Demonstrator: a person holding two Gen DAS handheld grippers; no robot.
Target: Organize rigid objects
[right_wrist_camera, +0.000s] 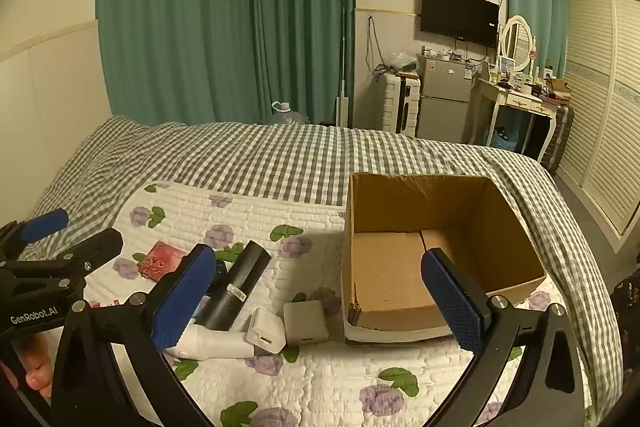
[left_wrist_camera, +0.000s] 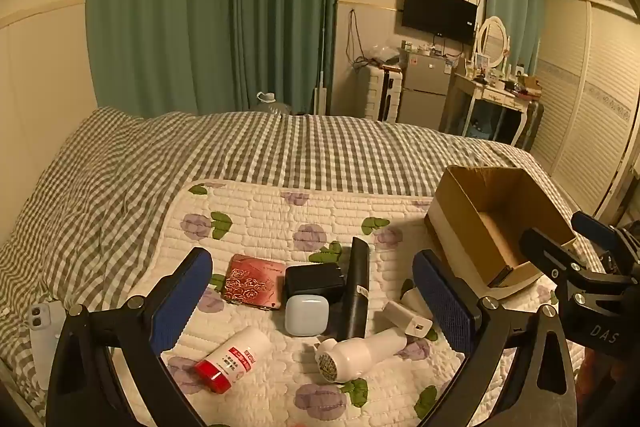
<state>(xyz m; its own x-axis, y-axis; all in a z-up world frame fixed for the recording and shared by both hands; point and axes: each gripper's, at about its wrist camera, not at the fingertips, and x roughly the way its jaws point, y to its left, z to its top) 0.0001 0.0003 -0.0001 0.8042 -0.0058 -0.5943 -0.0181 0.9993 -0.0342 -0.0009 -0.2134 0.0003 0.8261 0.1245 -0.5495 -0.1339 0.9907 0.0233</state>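
Small objects lie on a floral quilted mat (left_wrist_camera: 256, 215) on the bed: a red rose-patterned case (left_wrist_camera: 252, 282), a black charger (left_wrist_camera: 313, 279), a pale blue earbud case (left_wrist_camera: 306, 315), a black cylinder (left_wrist_camera: 357, 287), a white bottle with red cap (left_wrist_camera: 234, 359), a white handheld device (left_wrist_camera: 356, 353) and a white plug adapter (left_wrist_camera: 408, 319). My left gripper (left_wrist_camera: 316, 303) is open and empty above them. My right gripper (right_wrist_camera: 320, 299) is open and empty, in front of the open cardboard box (right_wrist_camera: 420, 187). Two white adapters (right_wrist_camera: 266, 331) (right_wrist_camera: 305, 321) lie by the box.
The grey checked bedspread (left_wrist_camera: 200, 155) covers the rest of the bed. A white phone (left_wrist_camera: 44, 323) lies at its left edge. A fridge (right_wrist_camera: 444, 99), dressing table (right_wrist_camera: 520, 103) and wardrobe (right_wrist_camera: 600, 107) stand beyond the bed.
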